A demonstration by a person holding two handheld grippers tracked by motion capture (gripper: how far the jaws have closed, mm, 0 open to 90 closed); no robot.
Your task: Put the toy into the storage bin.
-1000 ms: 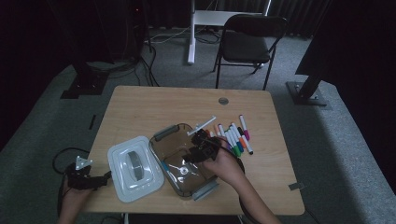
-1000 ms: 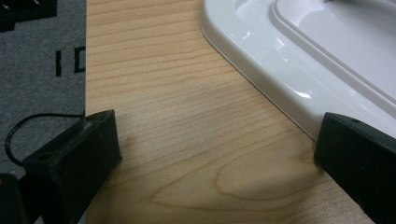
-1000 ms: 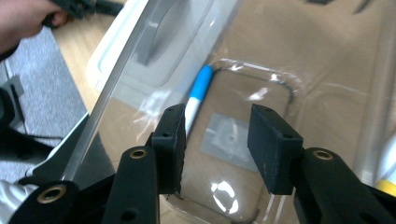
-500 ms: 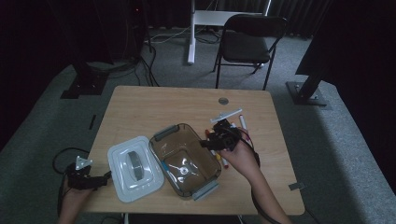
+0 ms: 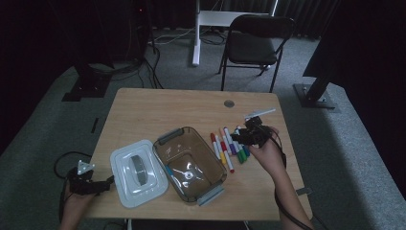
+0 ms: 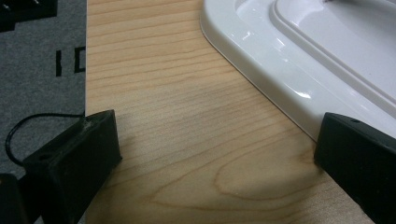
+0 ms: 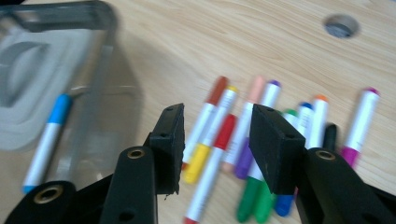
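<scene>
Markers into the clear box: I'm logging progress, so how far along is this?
Done: one blue-capped marker lies inside the clear box, whose white lid sits off beside it. In hand: the right gripper hovers open and empty over the row of markers on the table. The left gripper rests open by the lid. Left: the whole row, then probably the lid.

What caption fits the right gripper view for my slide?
Open right gripper hovers over a row of markers, with one blue marker already in the clear container.
</scene>
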